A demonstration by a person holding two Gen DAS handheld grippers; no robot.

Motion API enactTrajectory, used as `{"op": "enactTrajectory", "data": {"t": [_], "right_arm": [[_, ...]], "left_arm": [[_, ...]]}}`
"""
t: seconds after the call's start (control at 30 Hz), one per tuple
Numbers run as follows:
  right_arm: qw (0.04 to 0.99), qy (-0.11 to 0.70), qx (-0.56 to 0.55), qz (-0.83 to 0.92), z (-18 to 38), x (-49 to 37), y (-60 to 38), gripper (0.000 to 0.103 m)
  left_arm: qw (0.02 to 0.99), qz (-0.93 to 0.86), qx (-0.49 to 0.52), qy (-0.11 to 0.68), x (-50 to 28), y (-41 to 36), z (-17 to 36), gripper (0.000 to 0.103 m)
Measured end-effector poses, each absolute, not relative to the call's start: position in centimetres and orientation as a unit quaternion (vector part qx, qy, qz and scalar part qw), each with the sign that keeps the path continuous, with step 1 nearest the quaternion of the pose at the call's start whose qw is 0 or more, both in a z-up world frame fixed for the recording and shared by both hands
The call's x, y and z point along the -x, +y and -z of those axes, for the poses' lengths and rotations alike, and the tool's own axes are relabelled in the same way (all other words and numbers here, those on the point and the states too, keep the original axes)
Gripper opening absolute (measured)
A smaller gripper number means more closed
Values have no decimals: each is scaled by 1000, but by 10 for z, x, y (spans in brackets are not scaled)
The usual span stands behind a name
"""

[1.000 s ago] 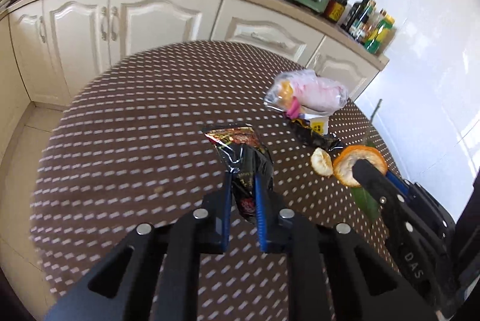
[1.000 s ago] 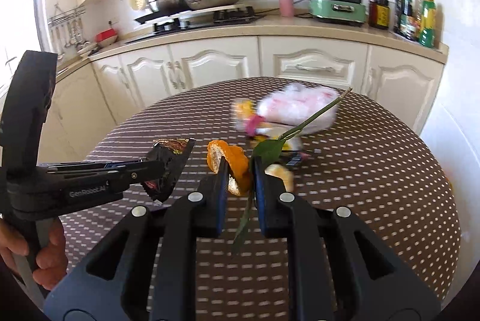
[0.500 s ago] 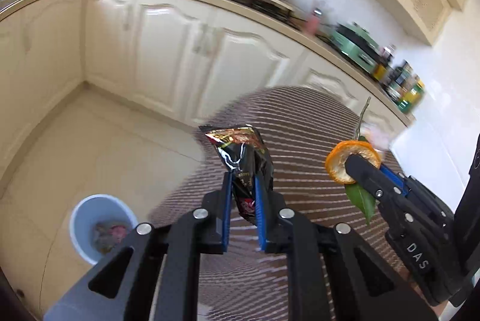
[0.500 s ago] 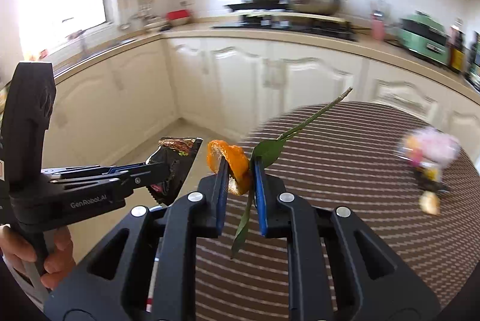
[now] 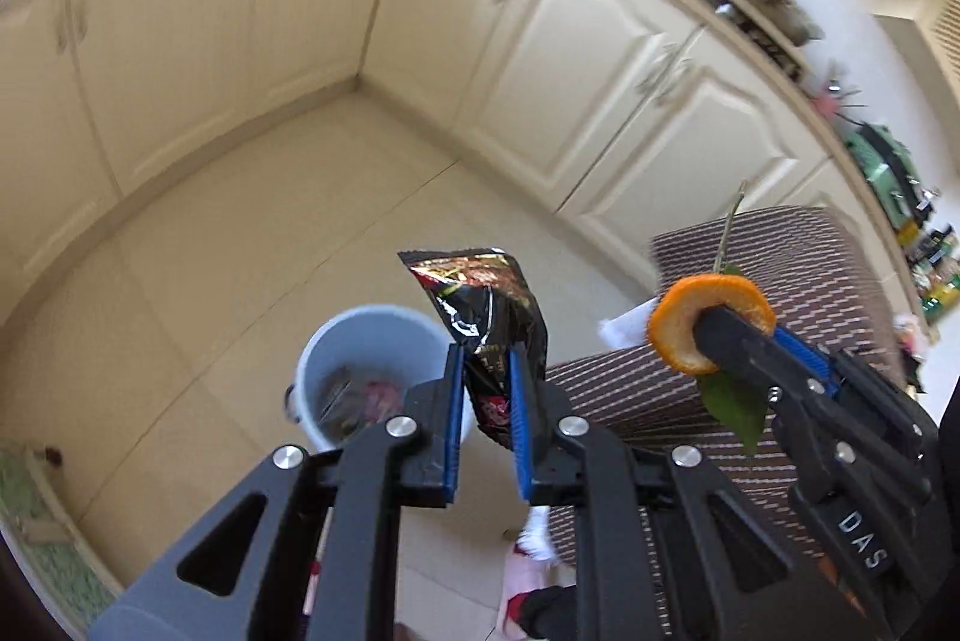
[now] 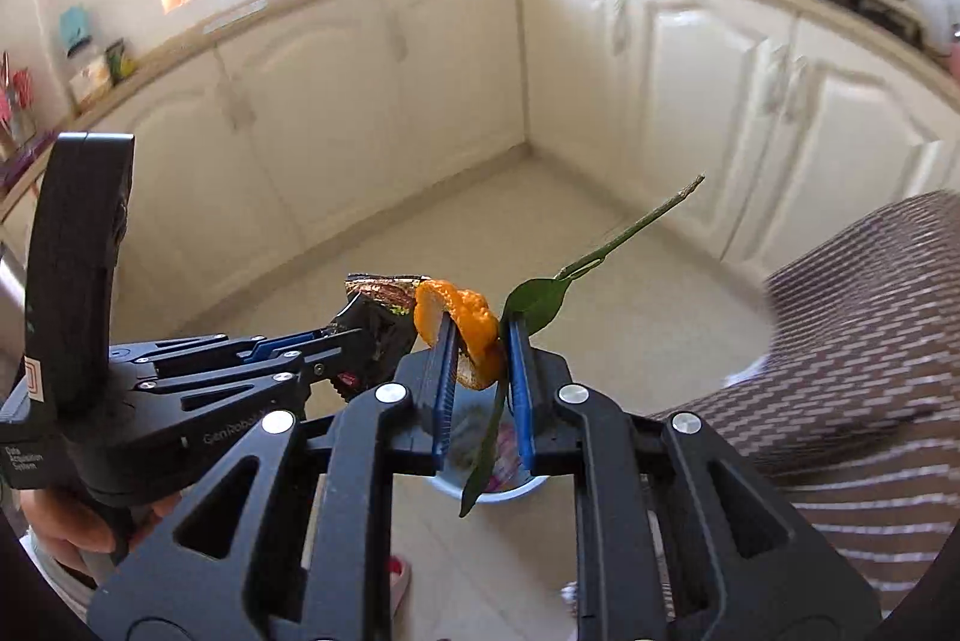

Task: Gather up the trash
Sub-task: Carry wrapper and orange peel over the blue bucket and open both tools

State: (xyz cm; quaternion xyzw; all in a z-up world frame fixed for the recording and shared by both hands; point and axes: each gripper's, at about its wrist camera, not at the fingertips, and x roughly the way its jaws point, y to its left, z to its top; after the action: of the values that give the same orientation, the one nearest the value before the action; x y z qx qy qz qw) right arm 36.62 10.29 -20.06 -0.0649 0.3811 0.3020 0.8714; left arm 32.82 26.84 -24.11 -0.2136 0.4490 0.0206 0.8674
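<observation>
Through the left wrist camera we are seeing the left gripper (image 5: 486, 371) pinching a black and red snack wrapper (image 5: 489, 323) between its blue-padded fingers (image 5: 454, 401); the wrapper is sticking up out of the jaws, crumpled, its top edge free in the air. Below and just to the left of the fingertips, a pale blue trash bin (image 5: 366, 341) is standing on the tiled floor (image 5: 240, 251) with some rubbish already lying inside. The wrapper is hanging near the bin's right rim, not over its middle. To the right, the right gripper (image 5: 714, 335) is clamping an orange peel (image 5: 678, 317) together with a green leaf (image 5: 735, 404) whose stem is pointing upward. Behind it the edge of the brown dotted tablecloth (image 5: 780, 281) is showing, and open floor is stretching from the bin to the cream cabinets (image 5: 600, 59).

Through the right wrist camera we are seeing the right gripper (image 6: 478, 341) closed on the orange peel (image 6: 462, 317) and the leaf (image 6: 537, 302), the long stem rising to the right and a leaf tip dangling below the jaws. The bin (image 6: 486, 491) is sitting directly under these fingers, mostly hidden by them. The left gripper (image 6: 360, 335) is reaching in from the left, gripping the wrapper (image 6: 384, 290), which is touching or nearly touching the peel. The tablecloth (image 6: 858, 341) edge is lying at the right, and bare floor (image 6: 480, 221) is open ahead up to the cabinet corner.
</observation>
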Motion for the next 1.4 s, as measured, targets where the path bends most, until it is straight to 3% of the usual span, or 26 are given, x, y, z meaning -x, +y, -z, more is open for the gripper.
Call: {"op": "enactTrajectory", "data": {"t": [0.23, 0.5, 0.63, 0.7, 0.73, 1.4], "right_arm": [[836, 454, 73, -298, 284, -400, 138, 17], [820, 495, 58, -281, 340, -423, 138, 17], [817, 507, 49, -272, 356, -429, 135, 17], [815, 511, 46, -269, 361, -432, 137, 17], [813, 514, 46, -269, 364, -433, 137, 17], [805, 524, 46, -275, 381, -437, 164, 17]], "left_arm": [[833, -23, 242, 496, -349, 295, 323, 13], [824, -23, 245, 510, -374, 297, 374, 14], [824, -17, 254, 506, -380, 301, 384, 21], [823, -18, 259, 505, -381, 305, 386, 42], [824, -22, 260, 504, -381, 307, 387, 44], [800, -76, 280, 524, -372, 331, 400, 45]]}}
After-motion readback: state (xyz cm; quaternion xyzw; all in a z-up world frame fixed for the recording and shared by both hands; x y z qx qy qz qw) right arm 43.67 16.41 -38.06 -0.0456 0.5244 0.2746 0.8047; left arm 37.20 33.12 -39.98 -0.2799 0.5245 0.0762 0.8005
